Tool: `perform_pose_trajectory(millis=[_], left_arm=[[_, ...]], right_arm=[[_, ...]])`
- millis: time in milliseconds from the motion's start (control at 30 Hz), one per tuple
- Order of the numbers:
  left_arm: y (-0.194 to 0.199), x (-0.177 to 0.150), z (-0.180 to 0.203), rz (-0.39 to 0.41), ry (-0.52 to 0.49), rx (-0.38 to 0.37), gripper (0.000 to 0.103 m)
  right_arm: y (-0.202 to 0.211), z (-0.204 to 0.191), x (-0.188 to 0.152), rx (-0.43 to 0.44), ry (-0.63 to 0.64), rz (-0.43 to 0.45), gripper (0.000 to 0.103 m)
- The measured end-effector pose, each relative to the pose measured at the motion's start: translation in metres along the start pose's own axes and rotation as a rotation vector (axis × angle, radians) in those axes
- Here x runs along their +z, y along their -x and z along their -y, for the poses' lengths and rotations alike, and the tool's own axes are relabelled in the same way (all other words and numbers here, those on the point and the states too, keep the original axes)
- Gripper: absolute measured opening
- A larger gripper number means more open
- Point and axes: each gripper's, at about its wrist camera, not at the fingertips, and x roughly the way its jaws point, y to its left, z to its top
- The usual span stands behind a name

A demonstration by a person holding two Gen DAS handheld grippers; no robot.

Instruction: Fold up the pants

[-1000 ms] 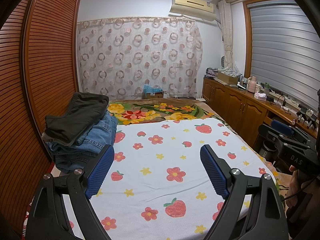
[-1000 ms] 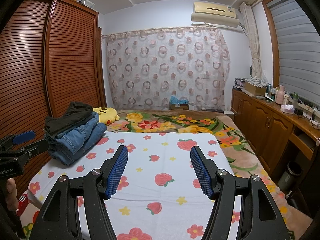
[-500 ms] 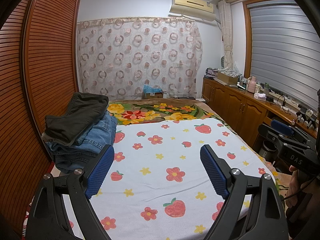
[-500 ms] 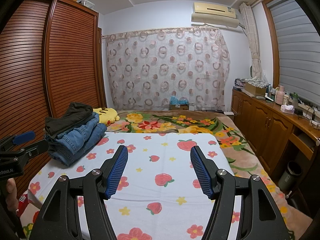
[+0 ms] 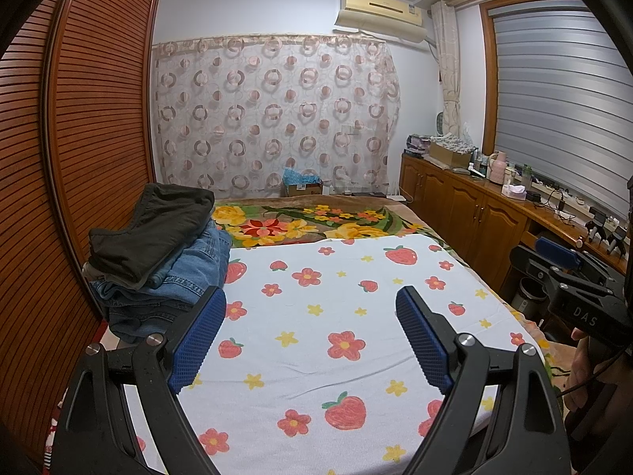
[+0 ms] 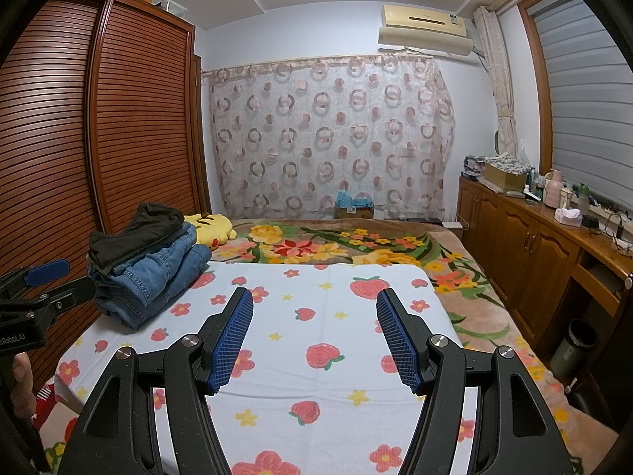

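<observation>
Both our claws, left gripper (image 5: 310,322) and right gripper (image 6: 314,326), hang wide open holding nothing; pants pile (image 5: 158,255) sits front-left of them on the strawberry sheet (image 5: 336,316).

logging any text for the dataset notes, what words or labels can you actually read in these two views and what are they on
"DAS": white letters on the black body of the right gripper, seen in the left wrist view.
"nRoboLAI": white letters on the body of the left gripper, seen in the right wrist view, cut off at the frame edge.
Sticker on the air conditioner: too small to read.
Label on the cardboard box by the curtain: blurred.
</observation>
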Motion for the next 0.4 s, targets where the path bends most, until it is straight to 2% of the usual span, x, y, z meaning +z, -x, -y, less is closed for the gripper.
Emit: perform_pose_trajectory(millis=[400], left_arm=[[-0.0002,-0.0006,0.0003,0.000,0.000,0.001,0.088]], right_arm=[[0.0000,-0.0014,-0.0007,0.000,0.000,0.000,0.067]])
